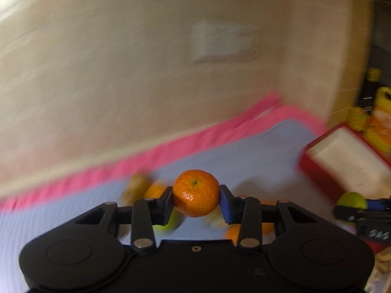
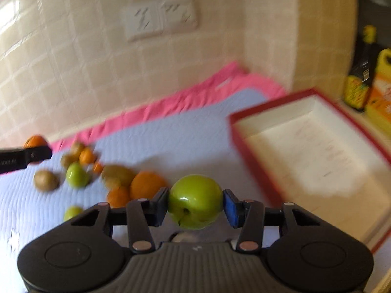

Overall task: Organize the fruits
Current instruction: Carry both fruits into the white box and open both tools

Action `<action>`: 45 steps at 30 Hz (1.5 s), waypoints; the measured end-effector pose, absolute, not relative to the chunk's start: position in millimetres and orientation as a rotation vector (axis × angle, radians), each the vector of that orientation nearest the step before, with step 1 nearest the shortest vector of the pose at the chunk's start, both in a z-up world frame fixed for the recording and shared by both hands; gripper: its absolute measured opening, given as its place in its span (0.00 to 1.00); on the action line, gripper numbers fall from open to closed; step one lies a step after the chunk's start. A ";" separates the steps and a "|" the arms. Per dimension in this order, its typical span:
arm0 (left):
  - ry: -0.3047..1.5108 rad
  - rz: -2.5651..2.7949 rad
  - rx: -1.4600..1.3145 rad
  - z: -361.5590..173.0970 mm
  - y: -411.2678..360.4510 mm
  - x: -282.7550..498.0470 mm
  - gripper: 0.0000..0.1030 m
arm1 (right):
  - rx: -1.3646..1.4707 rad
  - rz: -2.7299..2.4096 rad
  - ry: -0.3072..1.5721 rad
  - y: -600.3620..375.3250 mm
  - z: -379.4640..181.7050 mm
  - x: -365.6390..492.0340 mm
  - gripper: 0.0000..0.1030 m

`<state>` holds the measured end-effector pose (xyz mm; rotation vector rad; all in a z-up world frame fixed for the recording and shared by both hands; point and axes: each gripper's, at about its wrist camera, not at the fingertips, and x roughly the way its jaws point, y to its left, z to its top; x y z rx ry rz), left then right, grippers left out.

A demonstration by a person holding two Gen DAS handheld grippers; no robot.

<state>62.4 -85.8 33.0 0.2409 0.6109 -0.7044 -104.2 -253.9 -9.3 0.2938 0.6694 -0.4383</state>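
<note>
My left gripper is shut on an orange mandarin, held up above the pale blue cloth. My right gripper is shut on a green apple, also lifted off the cloth. In the left wrist view the right gripper shows at the right edge with its green apple. In the right wrist view the left gripper shows at the left edge with its mandarin. Several loose fruits lie on the cloth: oranges, a green apple, kiwis.
A red box with a white inside stands open on the right of the cloth. A dark bottle and yellow packages stand beyond it. A tiled wall with sockets rises behind the pink-edged cloth.
</note>
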 end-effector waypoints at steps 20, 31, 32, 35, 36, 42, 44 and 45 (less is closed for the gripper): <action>0.943 -1.186 0.479 -37.4 -386.8 45.7 0.45 | 0.531 -0.762 0.809 -409.8 -34.2 -161.0 0.48; 0.993 -1.145 0.559 -64.9 -400.3 37.9 0.62 | 0.594 -0.721 0.899 -417.2 -59.6 -154.1 0.50; 0.988 -1.151 0.553 -62.3 -401.6 37.4 0.68 | 0.592 -0.723 0.889 -416.7 -58.0 -155.7 0.53; 0.958 -1.159 0.534 -49.6 -394.2 34.8 0.72 | 0.564 -0.740 0.861 -413.7 -48.0 -159.9 0.53; 0.958 -1.171 0.510 -43.7 -388.3 34.6 0.72 | 0.573 -0.742 0.847 -413.8 -44.3 -162.2 0.53; 0.909 -1.197 0.392 -3.0 -341.4 37.6 0.72 | 0.595 -0.728 0.777 -407.5 -21.3 -175.5 0.54; 0.881 -1.186 0.363 11.1 -319.4 39.2 0.72 | 0.596 -0.708 0.759 -401.2 -12.7 -176.4 0.55; 0.866 -1.170 0.349 18.1 -306.7 40.3 0.71 | 0.596 -0.691 0.749 -397.4 -8.1 -175.8 0.55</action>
